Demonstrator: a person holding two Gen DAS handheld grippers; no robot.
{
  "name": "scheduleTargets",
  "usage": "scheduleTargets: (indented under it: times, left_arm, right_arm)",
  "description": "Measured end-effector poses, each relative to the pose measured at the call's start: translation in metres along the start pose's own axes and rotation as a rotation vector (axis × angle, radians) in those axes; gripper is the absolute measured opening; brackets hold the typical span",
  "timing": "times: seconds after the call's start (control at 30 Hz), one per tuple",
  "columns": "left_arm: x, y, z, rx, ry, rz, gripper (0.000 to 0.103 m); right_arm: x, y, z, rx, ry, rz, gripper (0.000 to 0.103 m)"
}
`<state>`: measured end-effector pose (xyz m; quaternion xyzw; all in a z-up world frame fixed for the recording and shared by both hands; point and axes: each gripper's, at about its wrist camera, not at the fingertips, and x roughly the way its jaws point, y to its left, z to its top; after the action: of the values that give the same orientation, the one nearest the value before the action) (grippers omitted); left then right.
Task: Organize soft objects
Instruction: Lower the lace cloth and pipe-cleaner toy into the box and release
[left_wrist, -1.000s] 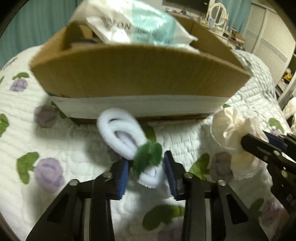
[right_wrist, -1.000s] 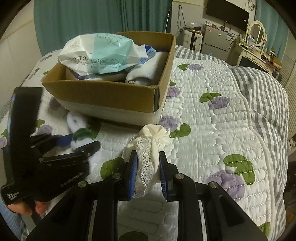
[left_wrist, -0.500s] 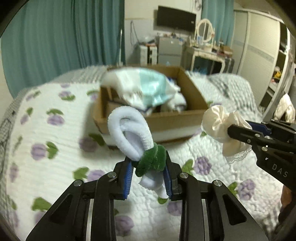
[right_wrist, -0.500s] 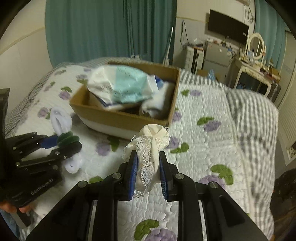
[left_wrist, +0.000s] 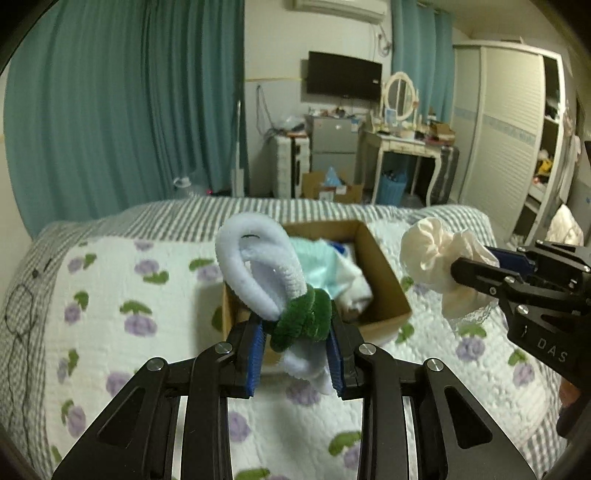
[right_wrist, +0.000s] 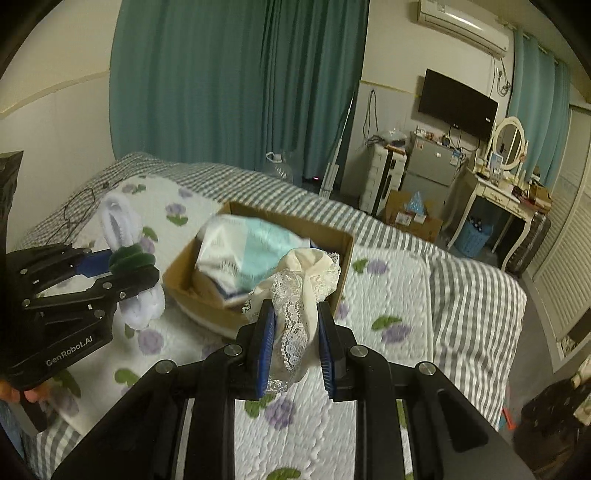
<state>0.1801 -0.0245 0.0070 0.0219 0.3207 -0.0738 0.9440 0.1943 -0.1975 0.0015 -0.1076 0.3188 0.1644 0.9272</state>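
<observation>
A floral quilt (left_wrist: 110, 295) covers the bed, teal curtains (left_wrist: 129, 110) behind. The left gripper (left_wrist: 295, 354) clamps a white looped sock (left_wrist: 255, 266), loop pointing up-left; the right gripper (right_wrist: 295, 347) clamps a seemingly upright lace cloth (right_wrist: 299, 295), both above the cardboard box (left_wrist: 384, 280).

An open brown cardboard box (left_wrist: 380, 291) sits on the bed's white quilted cover with purple flowers (left_wrist: 110, 306), holding a crinkled white-and-teal plastic packet (right_wrist: 243, 247) and folded cloth. The left gripper (left_wrist: 295, 354) is before the box's near left corner, a fluffy white loop tied with green chenille (left_wrist: 266, 273) between its jaws. To its right, the right gripper (right_wrist: 295, 350) holds a cream lace-trimmed fabric bundle (right_wrist: 306, 280) above the cover, beside the box's right wall.
</observation>
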Motion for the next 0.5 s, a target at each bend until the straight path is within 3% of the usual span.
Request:
scheduleTargets:
  times: [0.3, 0.5]
  left_arm:
    - [0.054, 0.007, 0.029, 0.026, 0.037, -0.024, 0.029]
    - [0.107, 0.0, 0.02, 0.064, 0.143, -0.057, 0.029]
  right_arm:
    - [0.041, -0.013, 0.036, 0.005, -0.004, 0.002, 0.022]
    - [0.096, -0.015, 0.037, 0.018, 0.067, 0.053, 0.022]
